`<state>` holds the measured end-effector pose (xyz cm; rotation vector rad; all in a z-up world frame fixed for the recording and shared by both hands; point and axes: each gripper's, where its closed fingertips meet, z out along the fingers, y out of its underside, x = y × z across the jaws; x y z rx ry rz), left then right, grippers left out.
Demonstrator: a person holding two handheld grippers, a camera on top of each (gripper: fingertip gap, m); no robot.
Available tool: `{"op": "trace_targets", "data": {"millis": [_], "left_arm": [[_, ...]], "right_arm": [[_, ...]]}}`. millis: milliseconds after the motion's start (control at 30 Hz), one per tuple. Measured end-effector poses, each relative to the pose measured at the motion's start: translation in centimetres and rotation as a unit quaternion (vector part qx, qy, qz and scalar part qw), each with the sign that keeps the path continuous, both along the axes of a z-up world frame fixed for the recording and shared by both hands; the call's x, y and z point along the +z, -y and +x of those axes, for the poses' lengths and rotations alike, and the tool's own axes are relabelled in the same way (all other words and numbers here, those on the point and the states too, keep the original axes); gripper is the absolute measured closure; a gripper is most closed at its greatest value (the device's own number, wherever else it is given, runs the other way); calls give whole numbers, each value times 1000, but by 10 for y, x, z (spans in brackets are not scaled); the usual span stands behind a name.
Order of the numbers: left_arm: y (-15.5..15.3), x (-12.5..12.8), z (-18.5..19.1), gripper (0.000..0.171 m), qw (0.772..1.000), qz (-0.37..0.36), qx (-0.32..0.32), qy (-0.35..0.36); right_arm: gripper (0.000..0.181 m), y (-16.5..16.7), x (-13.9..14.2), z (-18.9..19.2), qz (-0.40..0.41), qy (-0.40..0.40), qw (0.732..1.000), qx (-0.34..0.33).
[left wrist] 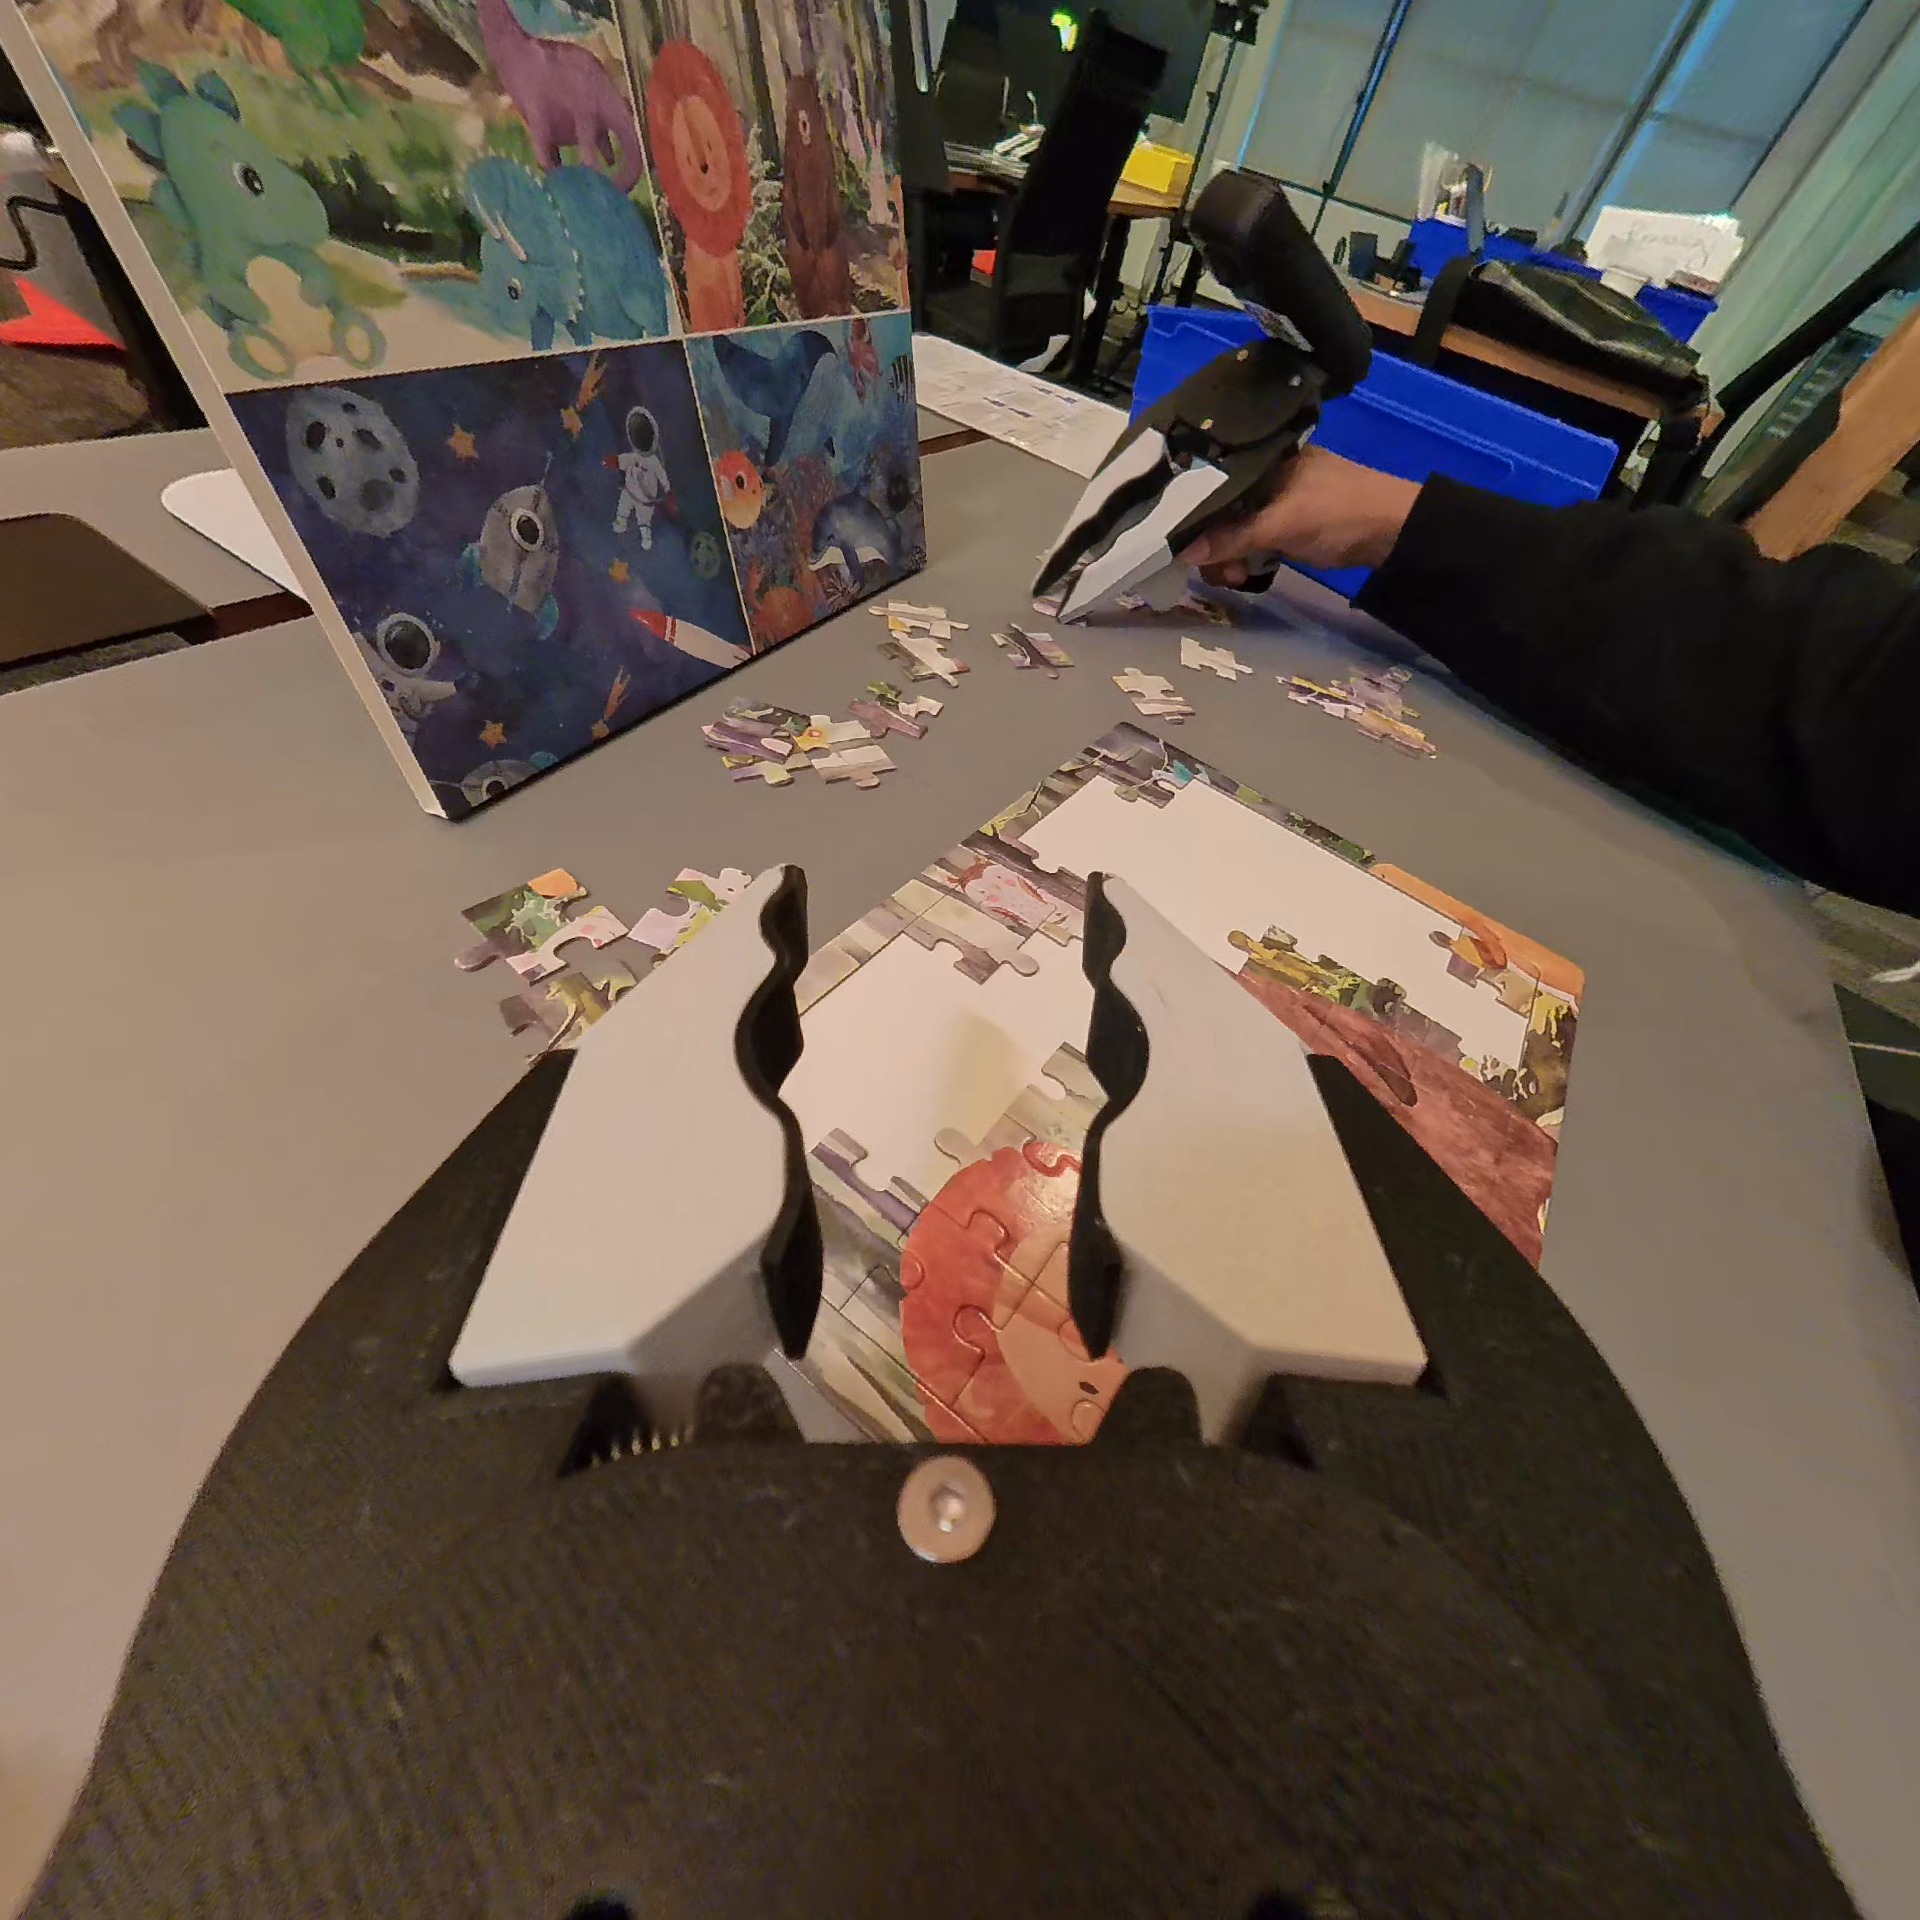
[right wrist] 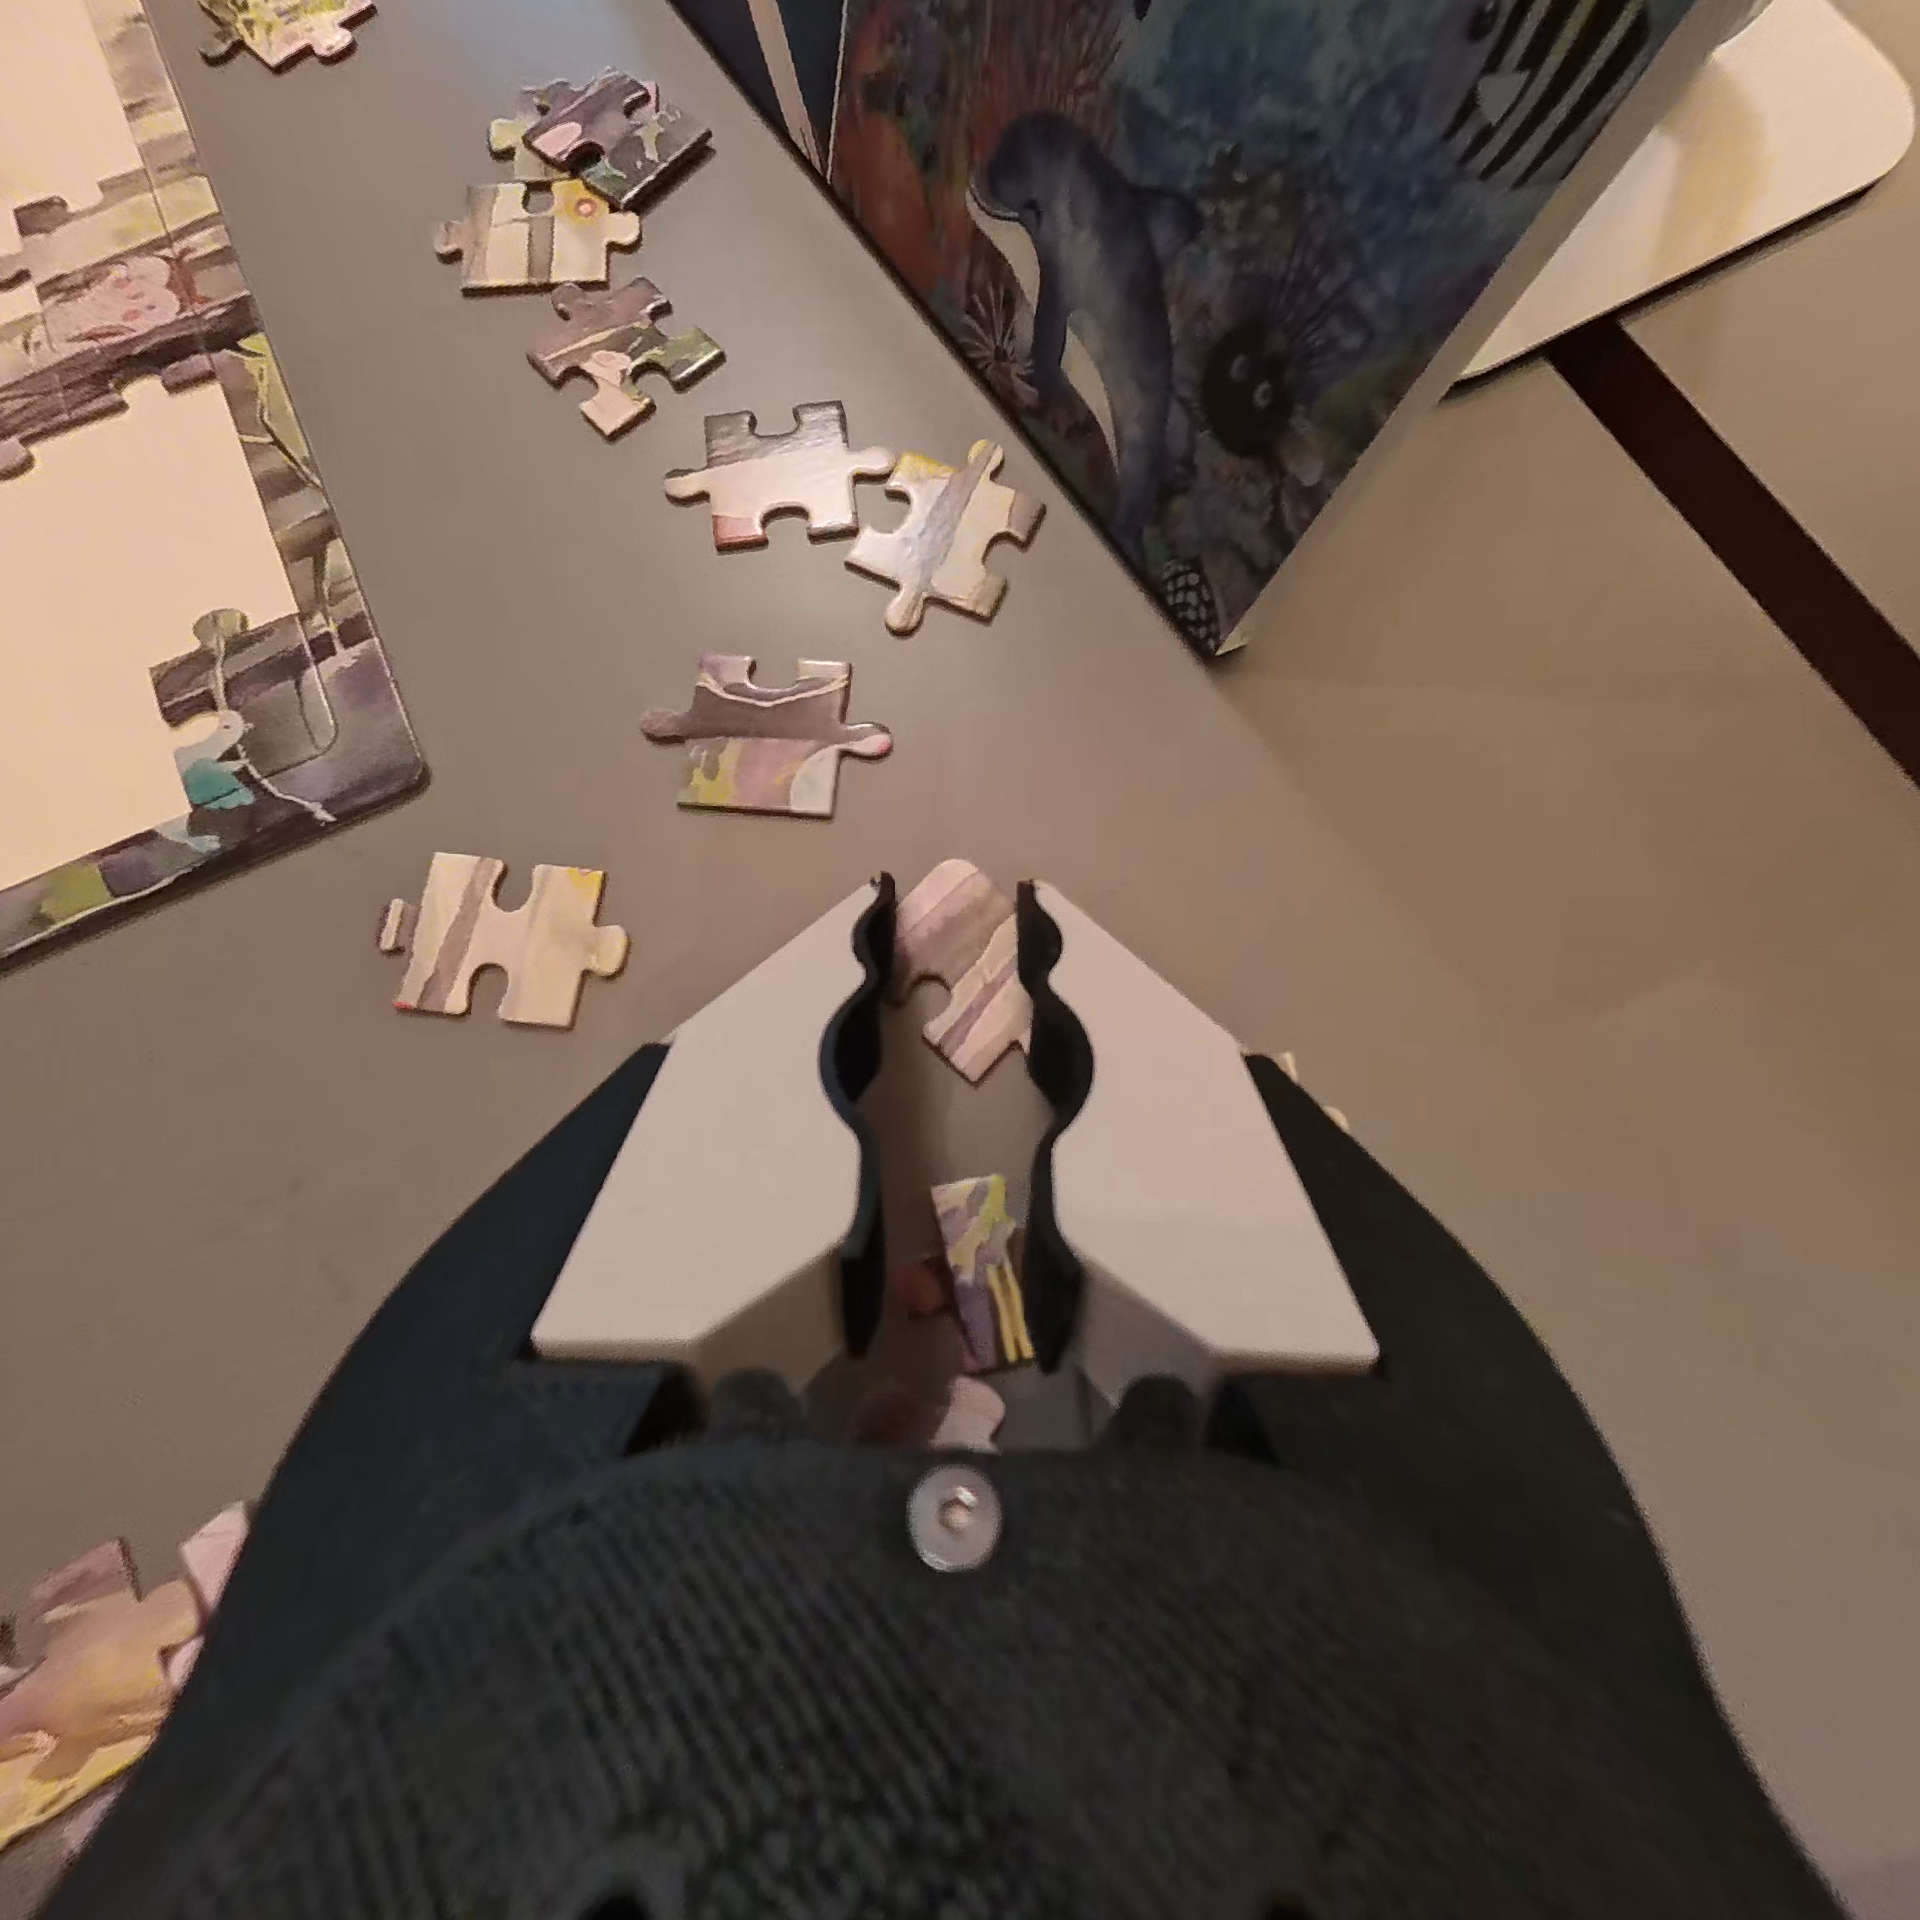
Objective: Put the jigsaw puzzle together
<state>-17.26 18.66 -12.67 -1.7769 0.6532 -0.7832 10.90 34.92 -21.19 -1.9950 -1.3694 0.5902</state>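
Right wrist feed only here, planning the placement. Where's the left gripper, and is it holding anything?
Observer: The left gripper hovers over the near part of the puzzle board, jaws wide open, nothing between them.
Operator: What's assembled under it?
Observer: An orange lion's mane is joined up directly below it; the board's middle is bare white.
Operator: Anything else done?
Observer: A brown patch is pieced together along the board's side, at the right in the left wrist view.
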Motion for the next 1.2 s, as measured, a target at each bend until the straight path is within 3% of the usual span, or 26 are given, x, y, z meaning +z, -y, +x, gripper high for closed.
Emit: {"op": "trace_targets", "data": {"millis": [33, 67, 100, 233, 333, 433, 833, 1033, 1200], "left_arm": [[0, 0, 0, 120, 1000, 0, 0, 0], [0, 0, 0, 120, 1000, 1, 0, 0], [0, 0, 0, 120, 1000, 1, 1, 1], [0, 1, 0, 120, 1000, 1, 0, 2], [1, 1, 1, 120, 1000, 1, -2, 2], [1, 1, 2, 120, 1000, 2, -3, 0], [3, 4, 3, 120, 1000, 6, -6, 0], [3, 3, 4, 120, 1000, 6, -6, -2], [2, 1, 3, 120, 1000, 4, -5, -1]], "right_arm": [[165, 2, 0, 0, -2, 0, 1000, 2], [181, 7, 1, -1, -5, 0, 1000, 10], [181, 9, 2, -2, -5, 0, 1000, 12], [149, 14, 5, 1, 0, 15, 1000, -4], [151, 8, 8, 13, 23, 33, 999, -19], [149, 10, 3, 27, -3, 41, 999, -33], [149, 73, 1, 40, -67, 38, 997, -30], [150, 57, 18, 34, 6, 5, 998, -60], [151, 53, 6, 27, 4, 29, 998, -51]]}}
